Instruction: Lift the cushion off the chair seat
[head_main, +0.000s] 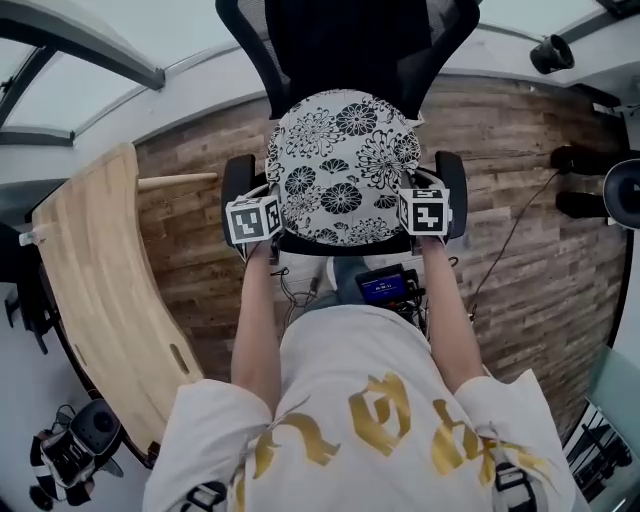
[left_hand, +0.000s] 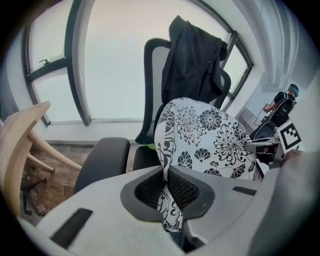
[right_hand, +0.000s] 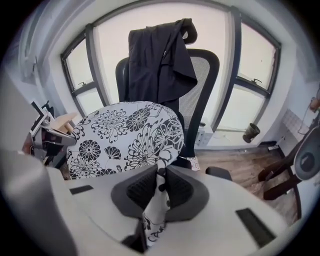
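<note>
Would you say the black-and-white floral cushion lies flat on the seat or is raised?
Raised: the cushion tilts up before the black backrest, its near edge clamped in the left gripper and right gripper.

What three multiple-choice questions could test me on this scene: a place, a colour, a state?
1. Where does the jacket hang? A over the chair back; B on a door; C on a hook.
2. The cushion's colours? A red and blue; B black and white; C plain green.
3. The left gripper and right gripper are: A both open; B both shut on the cushion; C one open.
Answers: A, it drapes over the chair back; B, black flowers on white; B, fabric is pinched between each pair of jaws.
</note>
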